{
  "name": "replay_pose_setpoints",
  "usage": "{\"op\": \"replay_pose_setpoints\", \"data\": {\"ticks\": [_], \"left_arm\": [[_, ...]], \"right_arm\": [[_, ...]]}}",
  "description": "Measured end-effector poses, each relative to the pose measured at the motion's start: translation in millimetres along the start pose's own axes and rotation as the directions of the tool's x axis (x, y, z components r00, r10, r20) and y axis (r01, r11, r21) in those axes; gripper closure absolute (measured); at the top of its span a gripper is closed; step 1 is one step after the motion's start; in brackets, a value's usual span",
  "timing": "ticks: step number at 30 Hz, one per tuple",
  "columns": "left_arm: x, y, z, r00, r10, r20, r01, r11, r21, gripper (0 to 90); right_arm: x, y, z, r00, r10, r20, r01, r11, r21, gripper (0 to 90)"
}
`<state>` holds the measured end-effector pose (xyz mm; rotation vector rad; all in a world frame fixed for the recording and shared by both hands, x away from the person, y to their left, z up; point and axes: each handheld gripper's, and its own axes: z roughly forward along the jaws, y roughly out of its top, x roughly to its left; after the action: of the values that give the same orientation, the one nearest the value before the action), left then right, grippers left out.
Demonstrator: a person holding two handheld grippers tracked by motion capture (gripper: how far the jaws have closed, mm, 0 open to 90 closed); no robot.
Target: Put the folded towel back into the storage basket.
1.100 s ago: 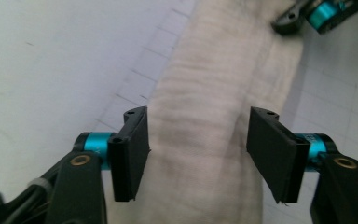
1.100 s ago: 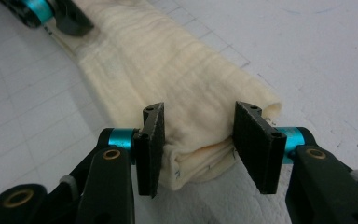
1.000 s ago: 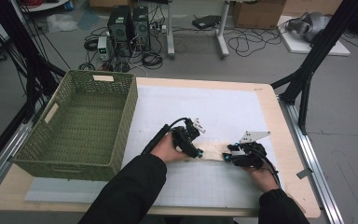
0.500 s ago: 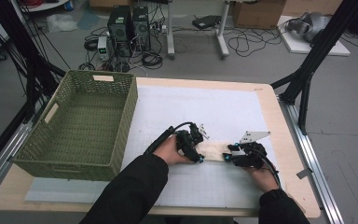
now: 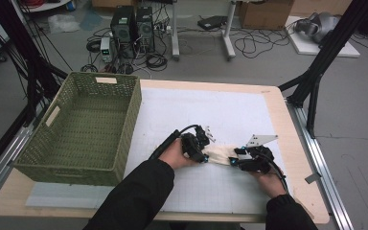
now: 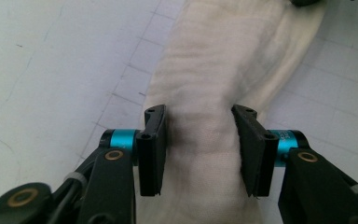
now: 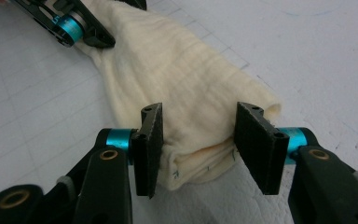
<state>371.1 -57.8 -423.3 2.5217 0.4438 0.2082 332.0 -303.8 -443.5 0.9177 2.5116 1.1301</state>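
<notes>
The cream cloth [image 5: 218, 154] lies on the white mat [image 5: 230, 115], near side, right of the green basket [image 5: 84, 127]. L gripper [image 6: 200, 144] just closed in & squeezes one end. R gripper [image 7: 200, 144] squeezes the other end.

Cloth's [image 6: 205, 93] near end runs off the bottom edge (left gripper view).

left claw [image 5: 202, 154] closing, right claw [image 5: 235, 159] half-closed
</notes>
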Motion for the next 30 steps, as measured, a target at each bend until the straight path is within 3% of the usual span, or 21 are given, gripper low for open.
{"op": "replay_pose_setpoints", "data": {"ticks": [6,16,22,30], "left_arm": [[-3.9,2.1,0.8,0.9992,0.022,-0.033,-0.022,0.9997,-0.006,71.8],[-5.9,2.8,-0.2,0.9991,0.012,-0.04,-0.012,0.9999,0.0,79.9],[-5.0,0.4,-4.3,0.9987,-0.038,0.035,0.037,0.9993,0.004,81.1],[-6.9,-2.2,-6.9,0.9962,-0.051,0.071,0.051,0.9987,-0.003,81.8]], "right_arm": [[0.2,0.5,1.0,1.0,0.002,0.002,-0.002,1.0,-0.007,50.8],[-0.8,0.1,1.6,0.9999,0.012,-0.002,-0.012,0.9998,-0.013,50.3],[-0.6,0.2,1.5,1.0,0.01,0.001,-0.01,0.9999,-0.012,49.9],[-0.2,0.2,2.4,0.9999,0.009,0.007,-0.009,0.9999,-0.011,50.0]]}}
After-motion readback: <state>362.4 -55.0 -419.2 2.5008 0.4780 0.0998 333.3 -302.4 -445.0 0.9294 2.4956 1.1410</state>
